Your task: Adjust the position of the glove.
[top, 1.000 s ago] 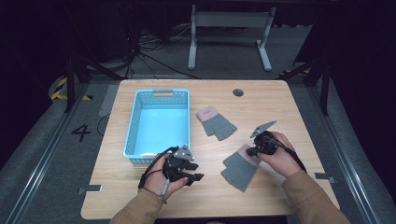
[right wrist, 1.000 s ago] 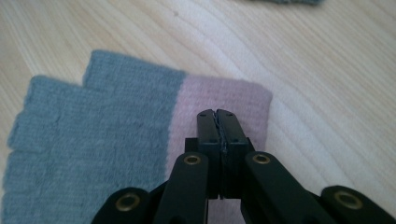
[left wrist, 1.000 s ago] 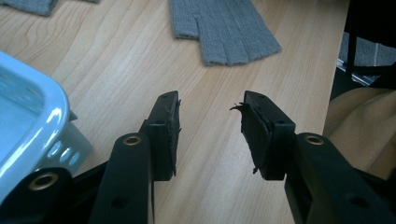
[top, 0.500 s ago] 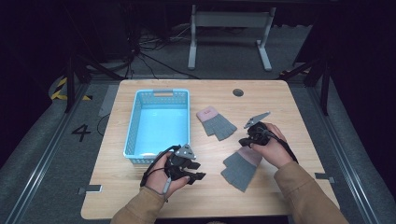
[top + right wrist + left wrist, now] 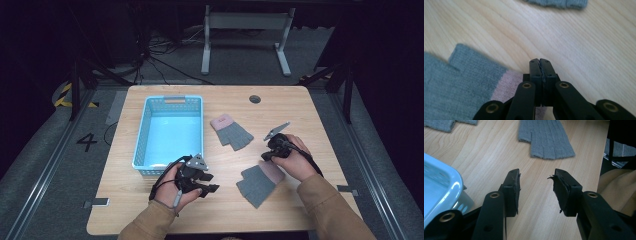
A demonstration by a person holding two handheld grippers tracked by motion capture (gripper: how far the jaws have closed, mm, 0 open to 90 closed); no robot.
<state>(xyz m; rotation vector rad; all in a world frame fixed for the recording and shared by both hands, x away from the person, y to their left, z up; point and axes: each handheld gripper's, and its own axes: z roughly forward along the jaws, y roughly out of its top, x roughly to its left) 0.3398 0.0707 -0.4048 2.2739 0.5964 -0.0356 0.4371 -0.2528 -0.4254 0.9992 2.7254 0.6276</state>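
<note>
Two grey fingerless gloves with pink cuffs lie on the wooden table [image 5: 300, 107]. The far glove [image 5: 231, 132] rests just right of the blue basket [image 5: 167, 130]. The near glove [image 5: 260, 182] lies by the person's right hand. My right gripper [image 5: 265, 156] hovers over that glove's pink cuff [image 5: 504, 86]; its jaws [image 5: 540, 62] are shut with nothing between them. My left gripper [image 5: 215, 182] sits by the basket's near right corner and points toward the near glove [image 5: 546, 138]. Its jaws [image 5: 536, 176] are open and hold nothing.
The blue basket's rim [image 5: 439, 180] is close on the left of my left gripper, and the basket holds nothing. A dark round grommet [image 5: 255, 99] sits near the table's far edge. Bare wood lies between the gloves and the table's right edge.
My right gripper has shifted slightly toward the far side and tilted over the near glove's cuff. The left gripper and both gloves have stayed put.
</note>
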